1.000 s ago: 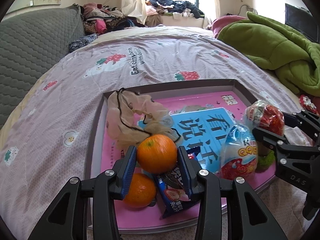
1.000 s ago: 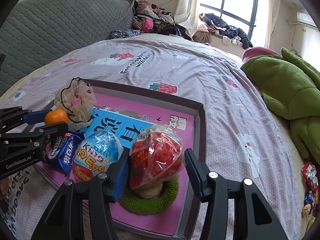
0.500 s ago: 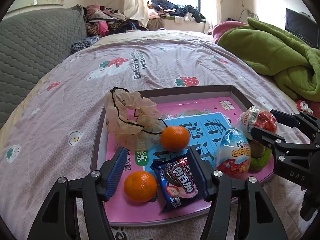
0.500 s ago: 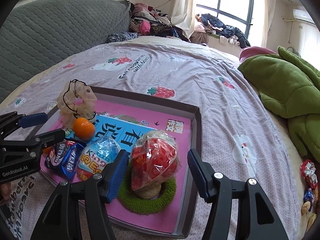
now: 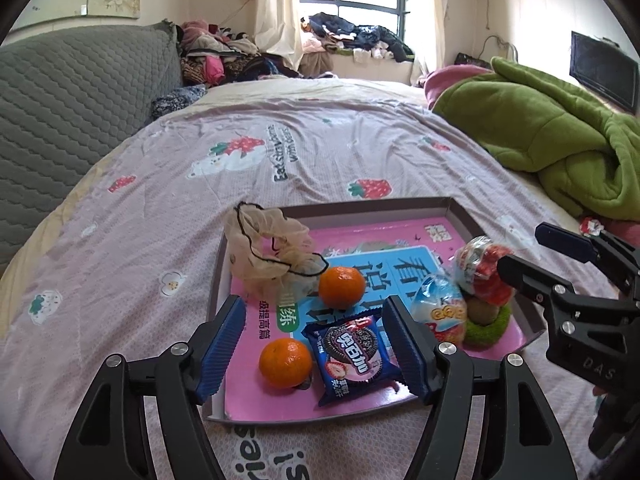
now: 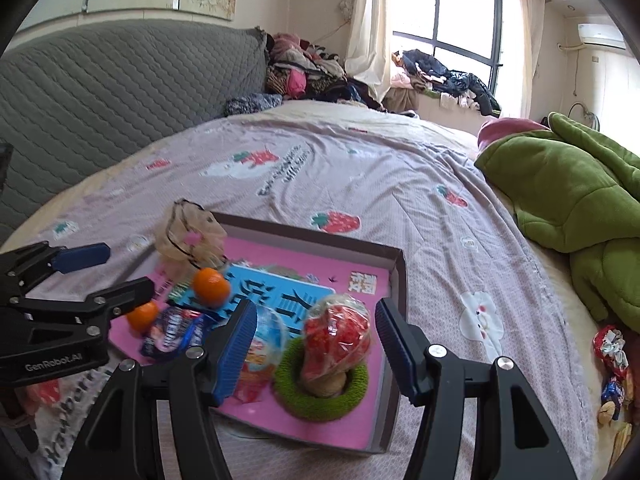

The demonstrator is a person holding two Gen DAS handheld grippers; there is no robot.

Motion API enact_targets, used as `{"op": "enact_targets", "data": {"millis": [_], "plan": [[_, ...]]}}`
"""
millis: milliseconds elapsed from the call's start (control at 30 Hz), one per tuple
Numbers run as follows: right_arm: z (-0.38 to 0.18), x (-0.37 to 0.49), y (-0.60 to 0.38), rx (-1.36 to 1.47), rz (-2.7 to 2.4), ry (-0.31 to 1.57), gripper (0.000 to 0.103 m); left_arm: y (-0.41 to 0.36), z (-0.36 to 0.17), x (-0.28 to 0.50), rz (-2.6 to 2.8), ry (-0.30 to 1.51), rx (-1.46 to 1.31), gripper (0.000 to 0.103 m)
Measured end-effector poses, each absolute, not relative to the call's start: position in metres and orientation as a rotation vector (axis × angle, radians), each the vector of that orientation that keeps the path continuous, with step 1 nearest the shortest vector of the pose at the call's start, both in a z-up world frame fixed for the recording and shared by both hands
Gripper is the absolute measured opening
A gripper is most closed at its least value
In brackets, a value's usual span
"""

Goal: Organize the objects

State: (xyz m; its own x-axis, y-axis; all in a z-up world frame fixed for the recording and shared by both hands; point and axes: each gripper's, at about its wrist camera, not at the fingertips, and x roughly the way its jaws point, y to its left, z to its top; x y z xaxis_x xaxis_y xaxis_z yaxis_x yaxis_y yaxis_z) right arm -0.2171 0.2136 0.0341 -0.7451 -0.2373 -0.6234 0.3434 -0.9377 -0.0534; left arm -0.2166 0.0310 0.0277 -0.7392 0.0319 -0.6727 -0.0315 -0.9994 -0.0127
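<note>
Both pulled up and back from the tray [image 5: 460, 208] on the bed [image 5: 320, 152]: left gripper [image 5: 316, 344], jaws just spread and empty, parted from the orange [image 5: 342, 286] now lying beside the mesh pouch [image 5: 268, 256], right gripper [image 6: 316, 348] likewise agape with the red candy bag [image 6: 336, 332] standing free on its green ring [image 6: 320, 400]; likely one placement finished each side. Shown only from the right: loose sweets [image 6: 612, 360] off the tray, probably next; only from the left: the second orange [image 5: 285, 363] and cookie packet [image 5: 352, 356] in full.
</note>
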Motion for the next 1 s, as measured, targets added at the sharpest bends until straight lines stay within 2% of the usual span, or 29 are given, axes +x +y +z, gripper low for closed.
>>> {"op": "enact_targets", "data": {"millis": [533, 667, 1000], "plan": [[0.071, -0.169, 0.22, 0.796, -2.717, 0.131, 0.066, 0.033, 0.074, -0.167, 2.956, 0.002, -1.0, 0.076], [0.078, -0.158, 0.221, 0.771, -2.724, 0.112, 0.07, 0.034, 0.082, -0.153, 2.967, 0.009, -0.989, 0.076], [0.08, -0.128, 0.236, 0.761, -2.744, 0.039, 0.07, 0.034, 0.091, -0.125, 2.983, -0.007, -0.98, 0.076]]}}
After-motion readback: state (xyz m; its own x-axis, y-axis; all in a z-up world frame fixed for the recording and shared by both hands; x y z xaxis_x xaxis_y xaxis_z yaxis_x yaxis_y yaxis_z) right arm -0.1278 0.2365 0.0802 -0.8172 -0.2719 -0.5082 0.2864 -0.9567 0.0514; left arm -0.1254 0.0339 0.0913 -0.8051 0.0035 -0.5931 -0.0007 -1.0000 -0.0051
